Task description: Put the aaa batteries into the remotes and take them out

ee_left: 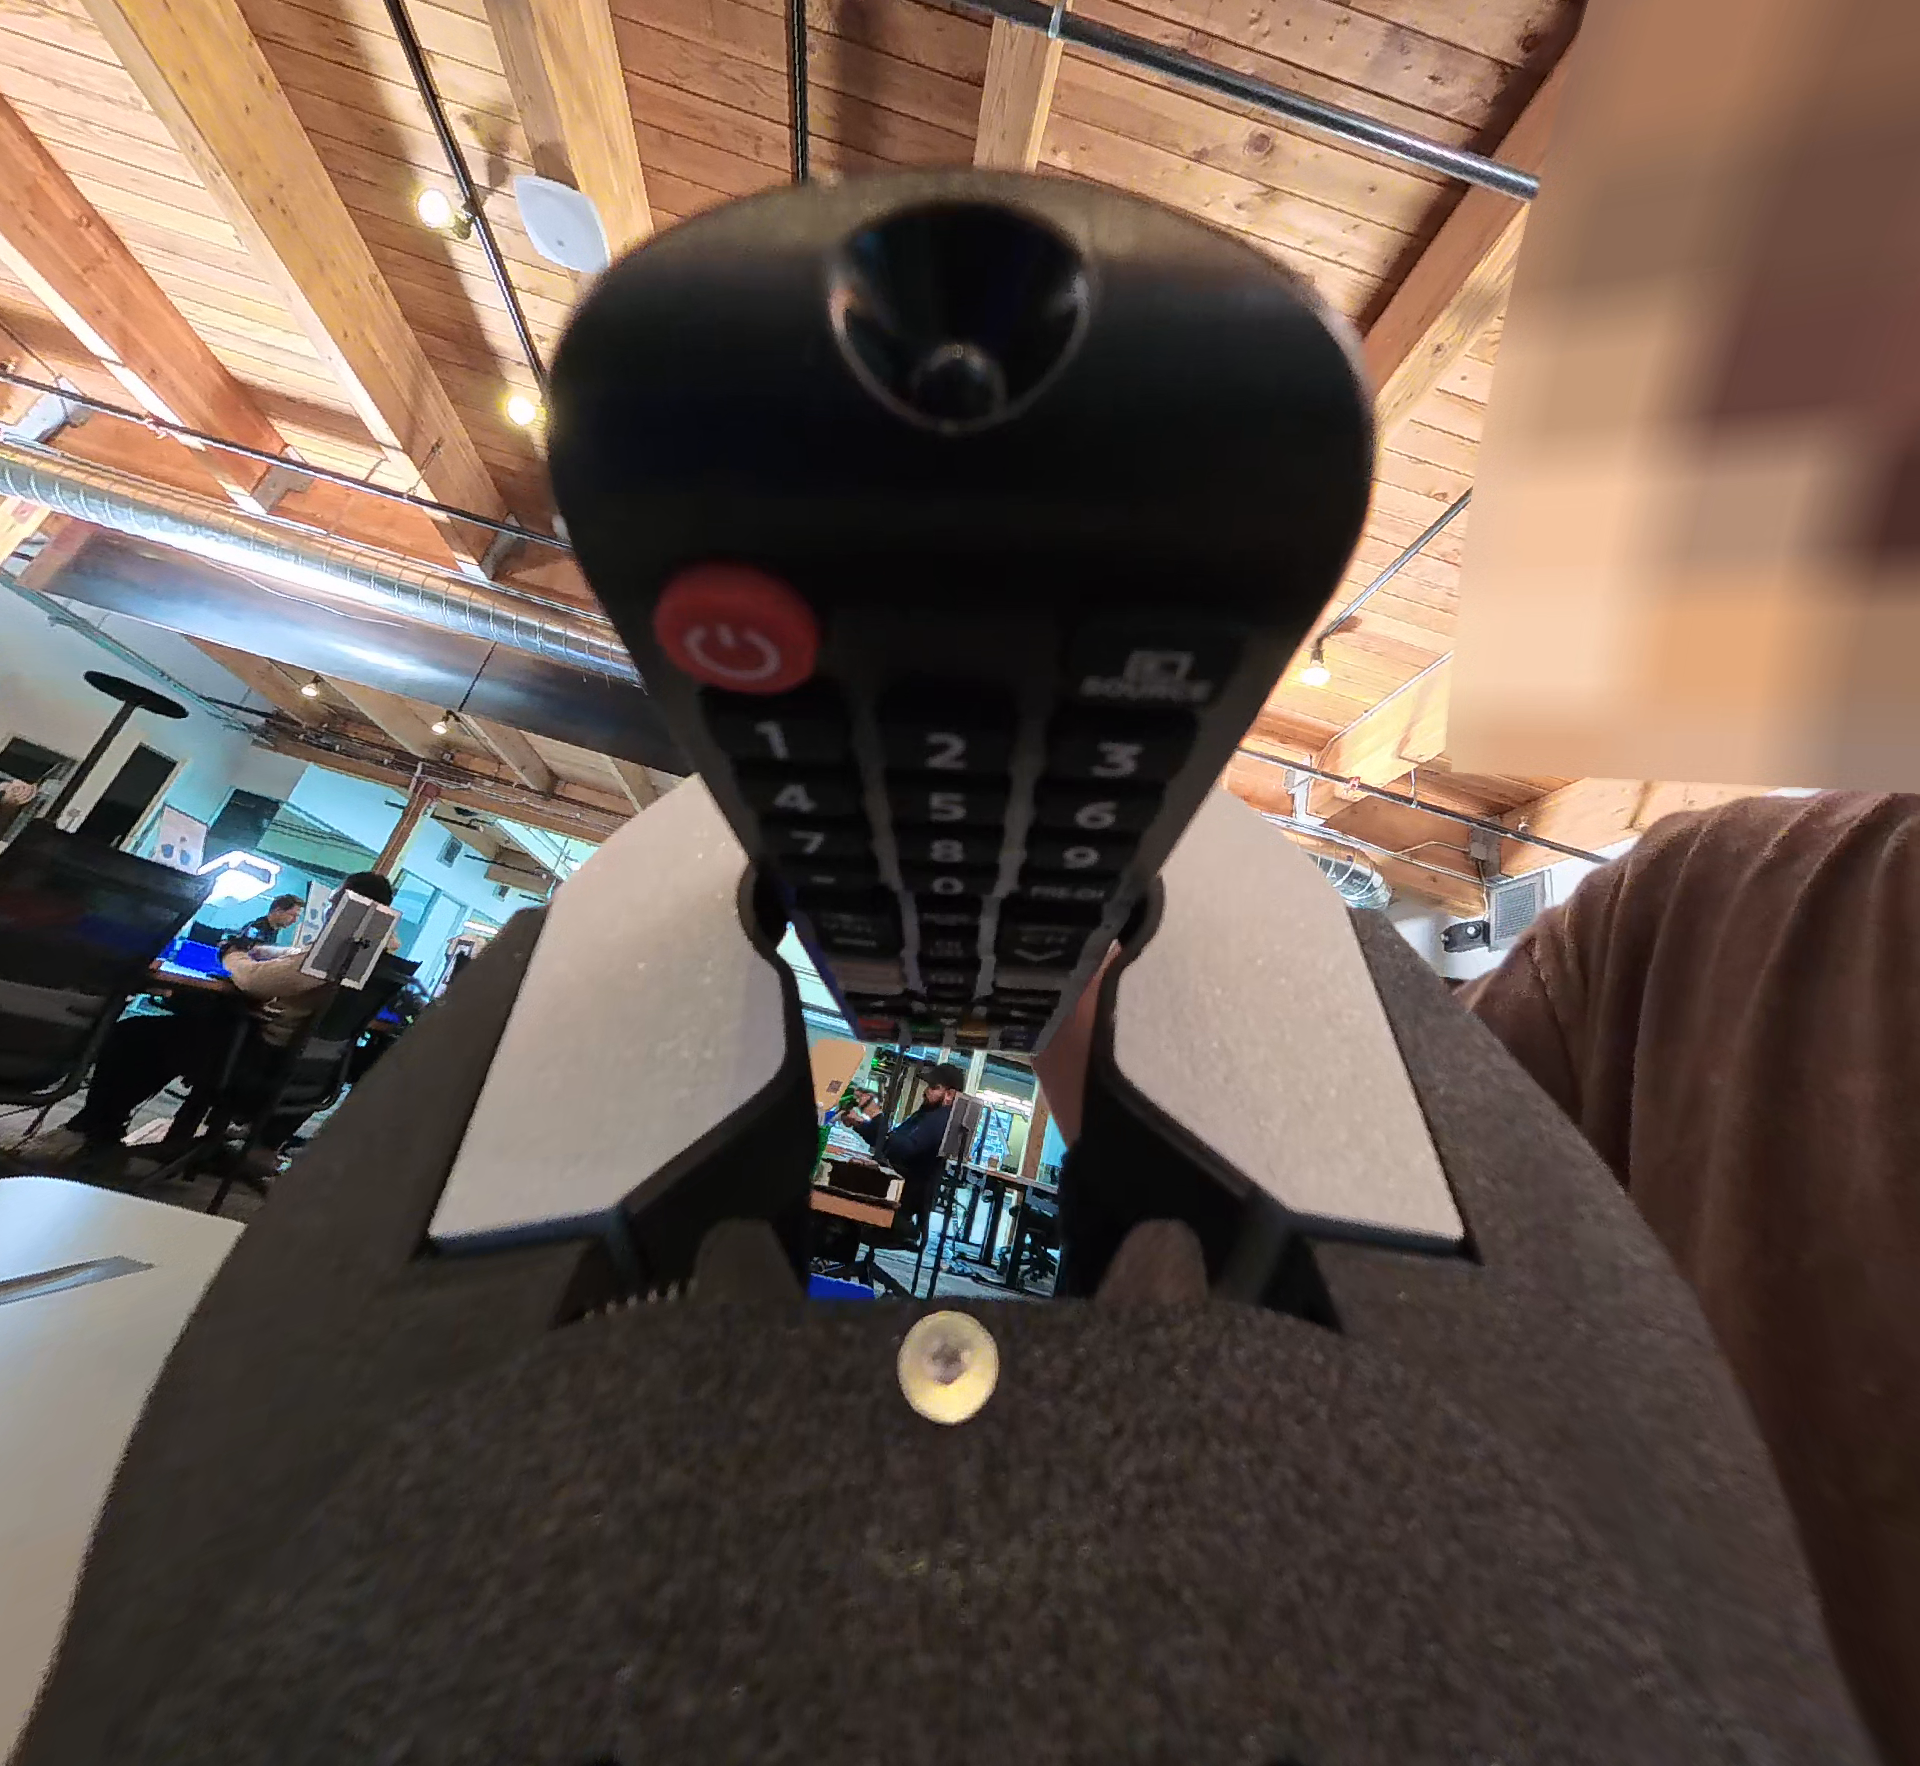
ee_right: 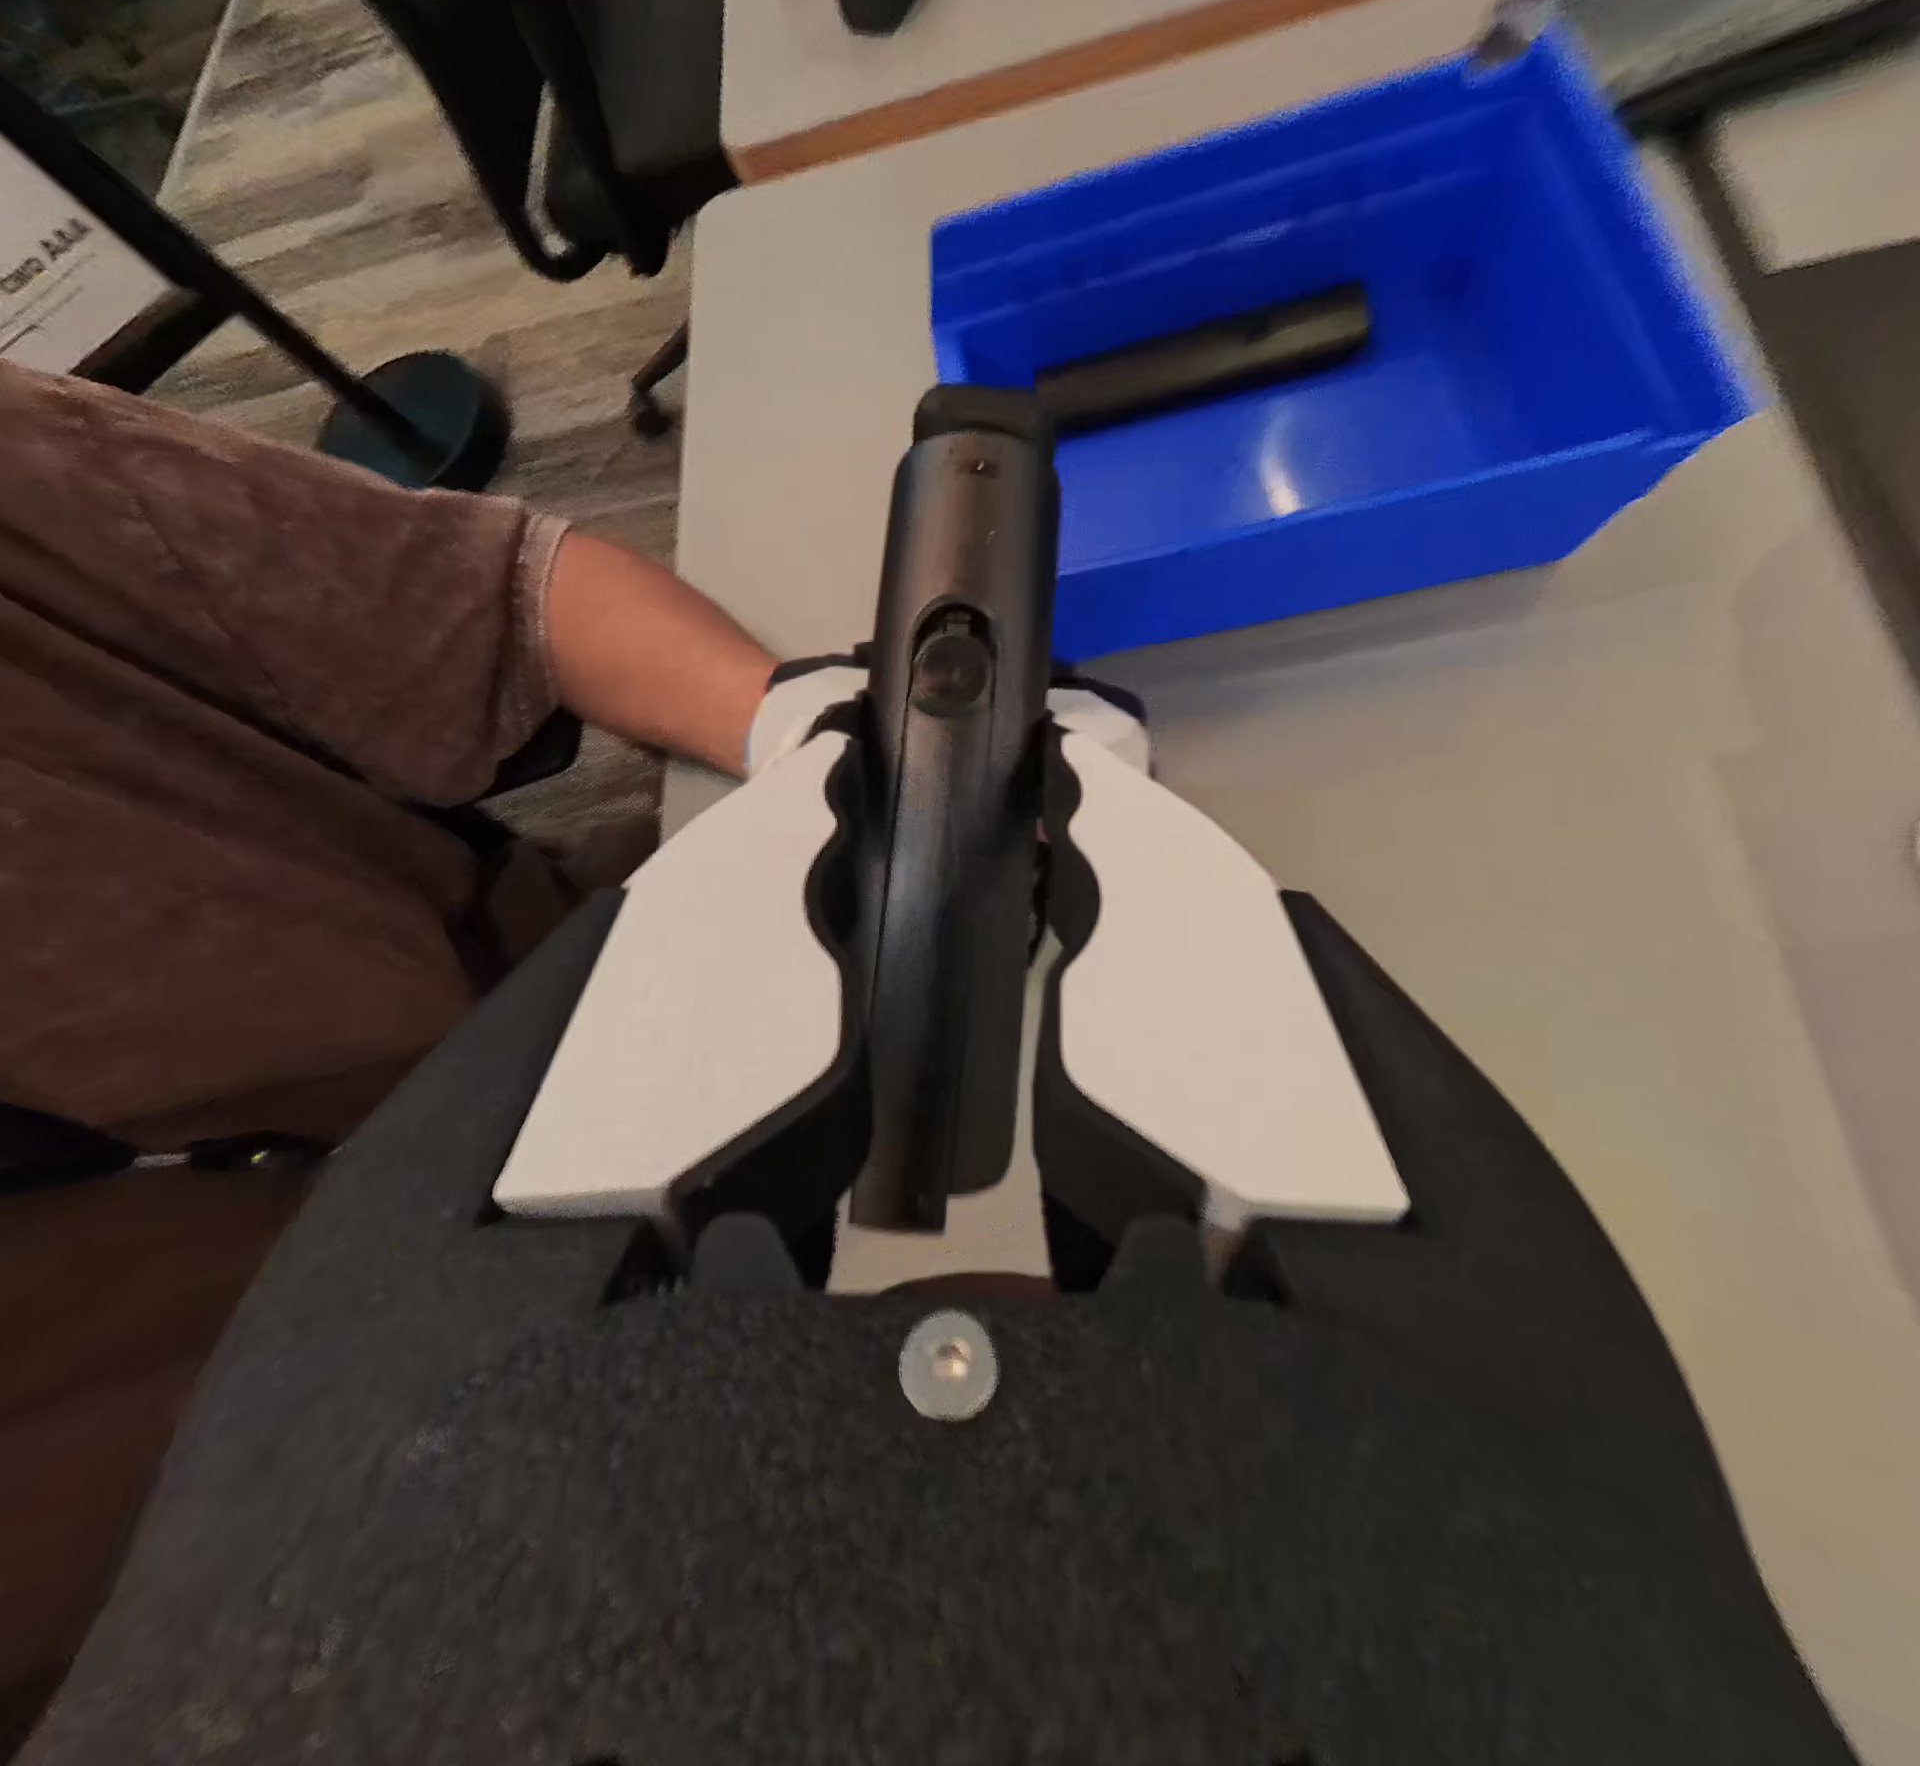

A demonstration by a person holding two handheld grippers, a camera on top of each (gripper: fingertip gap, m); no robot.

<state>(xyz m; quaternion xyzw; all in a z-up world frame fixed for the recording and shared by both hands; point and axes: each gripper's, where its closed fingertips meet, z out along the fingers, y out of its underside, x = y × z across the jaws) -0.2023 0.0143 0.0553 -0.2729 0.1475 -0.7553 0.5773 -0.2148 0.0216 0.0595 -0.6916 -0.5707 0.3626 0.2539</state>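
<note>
The left gripper (ee_left: 951,927) is clamped on a black remote (ee_left: 956,594), which it holds raised toward the wooden ceiling (ee_left: 312,54). The button face of the remote is turned to the left wrist camera, with a red power button (ee_left: 736,627) near the emitter end and rows of number keys below it. The two fingers (ee_left: 623,1020) grip the remote at its side edges, partway down the key rows.

The right gripper (ee_right: 951,760) is also clamped on a black remote; the right wrist view shows the back of the body (ee_right: 961,677), running lengthwise between the fingers (ee_right: 707,989) and projecting past the fingertips. A round recess shows on this back face. Whether both views show one and the same remote cannot be told.

Beyond the right gripper, a blue bin (ee_right: 1538,428) stands on the grey desk (ee_right: 1455,885). A second dark, elongated item (ee_right: 1205,360) lies inside the bin along its far wall; motion blur prevents identification. A gloved hand (ee_right: 790,729) and a forearm in a brown sleeve (ee_right: 260,625) are visible to the left of the right gripper. No batteries can be distinguished in either view.
</note>
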